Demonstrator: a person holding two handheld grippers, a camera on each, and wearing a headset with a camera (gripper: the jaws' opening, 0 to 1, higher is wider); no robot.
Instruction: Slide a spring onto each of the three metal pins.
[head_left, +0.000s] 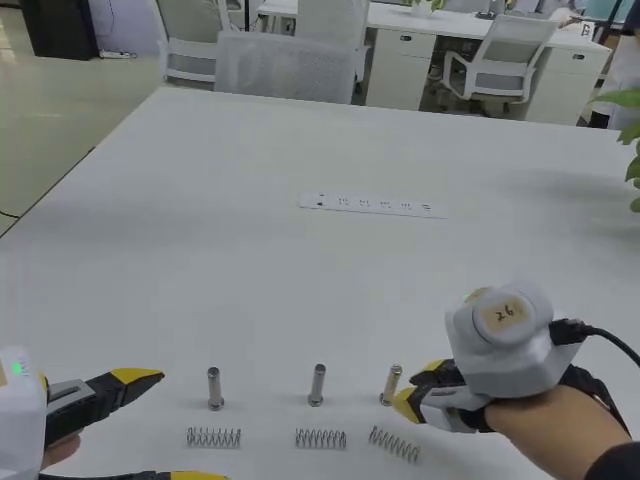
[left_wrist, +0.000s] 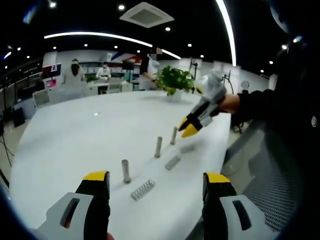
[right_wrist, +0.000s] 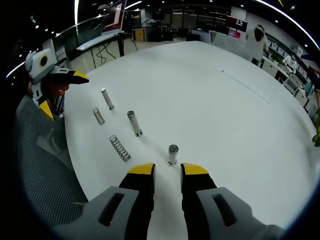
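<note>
Three short metal pins stand upright in a row near the table's front edge: left pin (head_left: 214, 388), middle pin (head_left: 317, 384), right pin (head_left: 391, 385). In front of each lies a loose spring: left spring (head_left: 214, 437), middle spring (head_left: 320, 438), right spring (head_left: 394, 444). My right gripper (head_left: 408, 395) sits just right of the right pin. In the right gripper view that pin (right_wrist: 172, 154) stands just ahead of its own gripper (right_wrist: 168, 170), whose jaws are a narrow gap apart and hold nothing. My left gripper (head_left: 170, 428) is wide open, left of the left pin (left_wrist: 126, 171) and left spring (left_wrist: 143, 189).
A flush power-socket strip (head_left: 365, 204) lies in the middle of the white table (head_left: 300, 280). Office chairs (head_left: 285, 65) stand along the far edge. A potted plant (left_wrist: 174, 80) sits on the table's right side. The pins stand close to the front edge.
</note>
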